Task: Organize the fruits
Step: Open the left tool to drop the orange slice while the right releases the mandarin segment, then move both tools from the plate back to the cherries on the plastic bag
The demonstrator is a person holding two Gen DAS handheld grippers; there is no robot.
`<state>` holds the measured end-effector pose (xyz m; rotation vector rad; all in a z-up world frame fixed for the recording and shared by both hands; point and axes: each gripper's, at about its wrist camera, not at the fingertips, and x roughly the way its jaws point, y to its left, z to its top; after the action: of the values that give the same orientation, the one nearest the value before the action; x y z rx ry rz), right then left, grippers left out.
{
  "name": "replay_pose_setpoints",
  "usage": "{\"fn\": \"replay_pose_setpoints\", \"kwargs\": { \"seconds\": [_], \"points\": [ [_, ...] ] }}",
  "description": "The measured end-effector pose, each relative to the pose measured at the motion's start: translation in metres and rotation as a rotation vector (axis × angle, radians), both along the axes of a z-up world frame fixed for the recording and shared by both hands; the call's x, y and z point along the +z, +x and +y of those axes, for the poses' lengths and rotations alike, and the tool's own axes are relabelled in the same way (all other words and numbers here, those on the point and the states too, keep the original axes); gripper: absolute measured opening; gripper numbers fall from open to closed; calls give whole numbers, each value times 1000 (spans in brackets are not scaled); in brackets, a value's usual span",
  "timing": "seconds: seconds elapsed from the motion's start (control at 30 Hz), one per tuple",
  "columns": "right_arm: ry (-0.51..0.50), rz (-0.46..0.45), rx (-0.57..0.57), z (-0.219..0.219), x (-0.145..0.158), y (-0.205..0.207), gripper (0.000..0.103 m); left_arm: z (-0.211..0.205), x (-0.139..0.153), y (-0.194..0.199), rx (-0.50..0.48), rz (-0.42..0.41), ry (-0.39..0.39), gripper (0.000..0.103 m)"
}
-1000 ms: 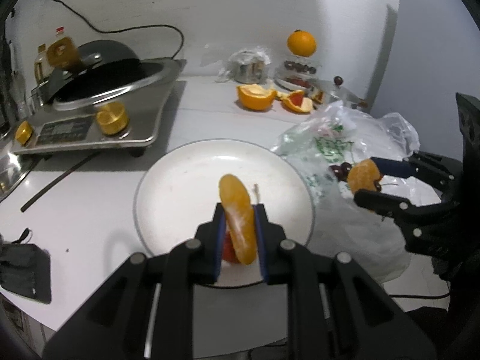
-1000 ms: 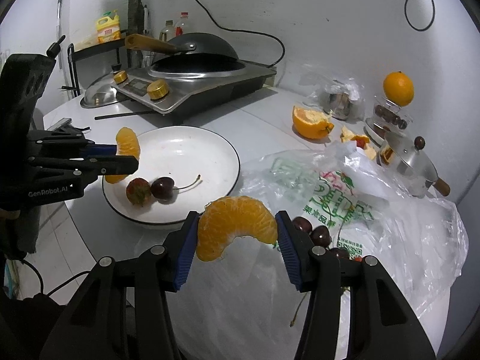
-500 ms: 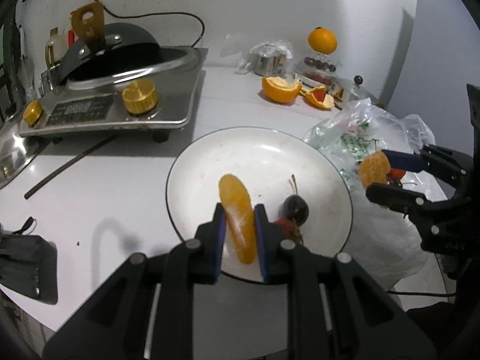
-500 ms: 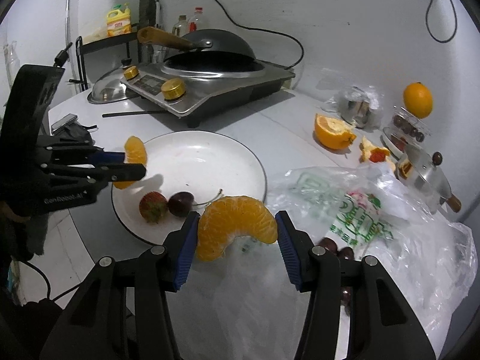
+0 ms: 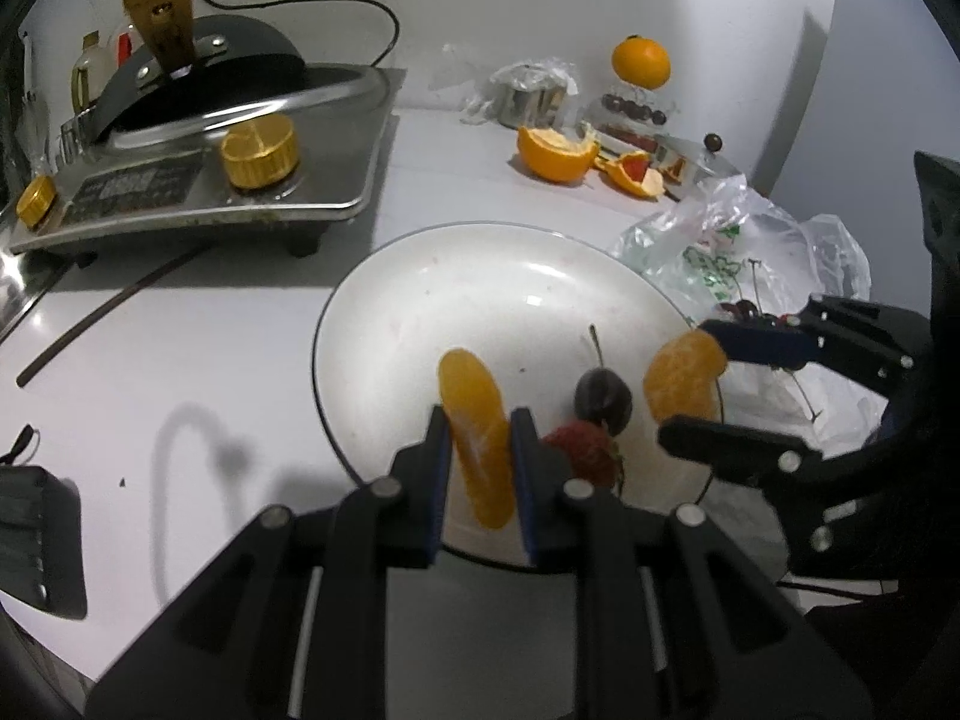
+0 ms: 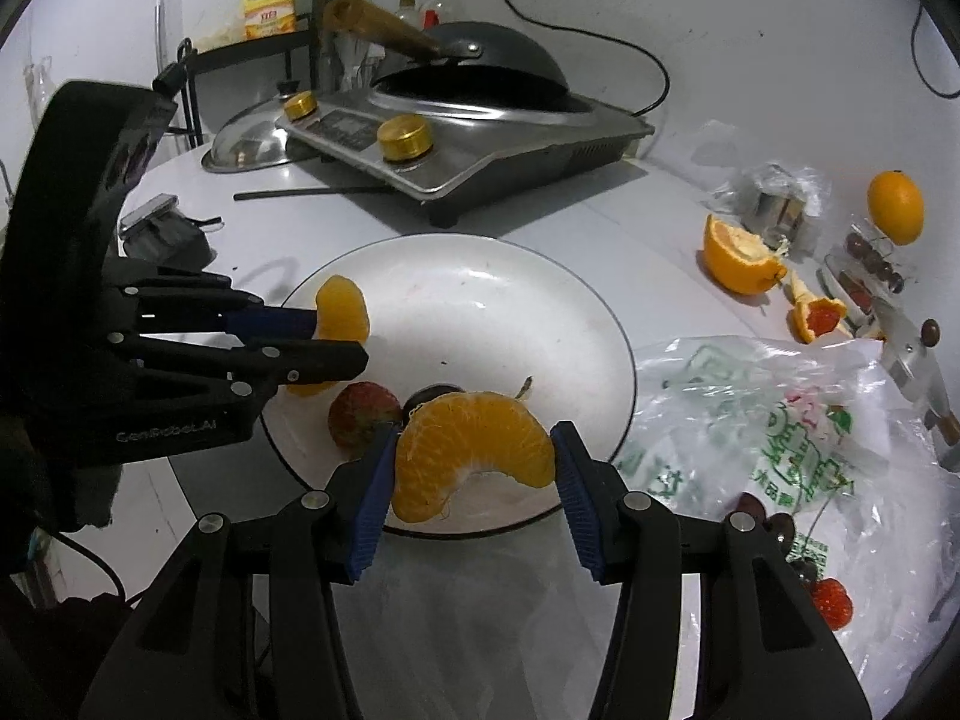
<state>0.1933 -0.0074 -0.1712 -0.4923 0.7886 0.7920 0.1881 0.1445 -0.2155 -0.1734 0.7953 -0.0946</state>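
Left gripper: pinching a thin orange segment above the white plate
Right gripper: clamping a wide orange wedge over the plate's near rim

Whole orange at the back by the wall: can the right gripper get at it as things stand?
Probably not yet. The right gripper is shut on an orange wedge over the plate; the whole orange sits far back atop a cherry container.

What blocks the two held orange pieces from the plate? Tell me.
Nothing visible. The left gripper and right gripper hold their orange pieces above the plate; a cherry and strawberry sit there, with bare room beside.
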Motion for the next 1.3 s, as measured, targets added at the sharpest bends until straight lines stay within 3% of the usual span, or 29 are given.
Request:
{"fn": "replay_pose_setpoints", "kwargs": {
  "seconds": [0.43, 0.5, 0.57, 0.9, 1.3],
  "points": [
    [1, 35, 2, 1, -6, 1, 60, -1, 3, 1, 32, 15, 31, 32],
    [13, 28, -1, -3, -2, 0, 64, -2, 5, -1, 37, 12, 31, 48],
    [23, 20, -5, -6, 0, -2, 68, -3, 9, -4, 43, 1, 28, 53],
    [53, -2, -51, -28, 11, -3, 69, -13, 24, -11, 59, -20, 54, 54],
    [62, -1, -93, -53, 14, -5, 69, -45, 19, 2, -21, -7, 120, 54]
  ]
}}
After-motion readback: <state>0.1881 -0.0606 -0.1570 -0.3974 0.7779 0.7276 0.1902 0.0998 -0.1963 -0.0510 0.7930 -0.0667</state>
